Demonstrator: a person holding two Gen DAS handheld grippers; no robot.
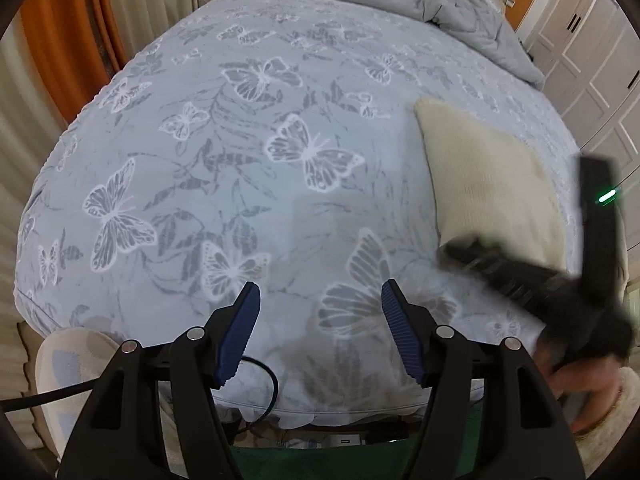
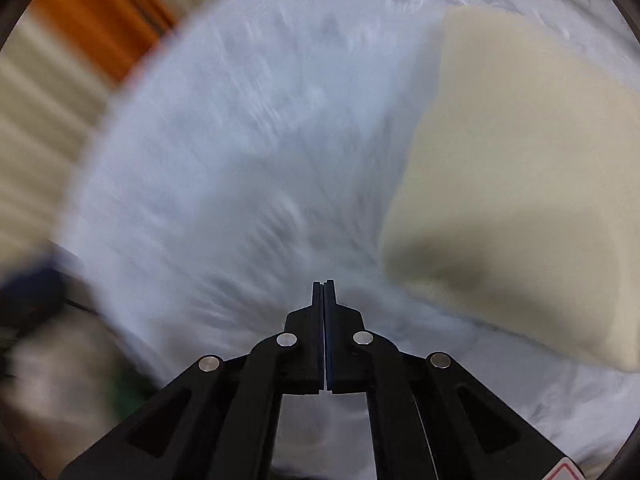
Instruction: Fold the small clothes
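Over the pale-blue butterfly-print bed [image 1: 224, 184], your left tongs [image 1: 320, 336] gape wide and empty, your right tongs [image 2: 324, 336] are pressed together on nothing, and the folded cream knitted garment [image 2: 520, 184] lies just beyond them, rightward.

Each hand-held gripper [image 1: 320, 300] is black with ribbed blue pads [image 1: 240, 332], silver pivot screws, and perhaps a fuzzy cream sleeve [image 1: 612, 432].

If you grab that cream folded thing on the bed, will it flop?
Probably. The cream knit garment looks soft, so a lifted corner would likely droop and unfold. It seems light. Its fuzzy surface should grip the left gripper, whose jaws are open.
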